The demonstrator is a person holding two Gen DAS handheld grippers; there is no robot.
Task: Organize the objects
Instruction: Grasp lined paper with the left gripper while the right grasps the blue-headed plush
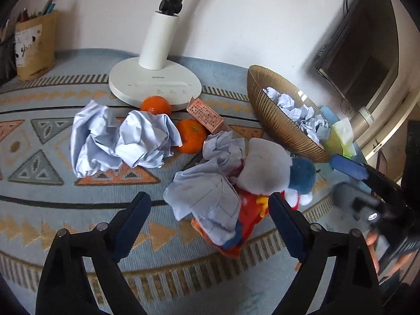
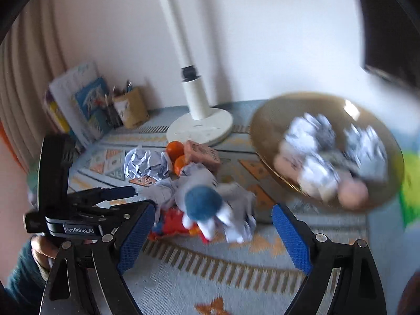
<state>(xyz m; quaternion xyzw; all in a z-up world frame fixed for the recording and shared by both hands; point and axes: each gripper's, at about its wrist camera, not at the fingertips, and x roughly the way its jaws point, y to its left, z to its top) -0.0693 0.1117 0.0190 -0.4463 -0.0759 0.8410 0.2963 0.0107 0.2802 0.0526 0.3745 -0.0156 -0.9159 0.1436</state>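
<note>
Both wide open, empty: left gripper (image 1: 210,218), right gripper (image 2: 214,233), above plush toy (image 1: 273,173).

Soft, even daylight fills both views, with only faint shadows. The right wrist view is motion-blurred, worst on the bowl (image 2: 328,152). Fisheye bending and dark vignetting mark the edges.

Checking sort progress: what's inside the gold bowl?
The gold bowl holds several crumpled paper balls. The right view, blurred, also shows a pinkish round thing near its rim. Anything beneath the paper is covered.
</note>
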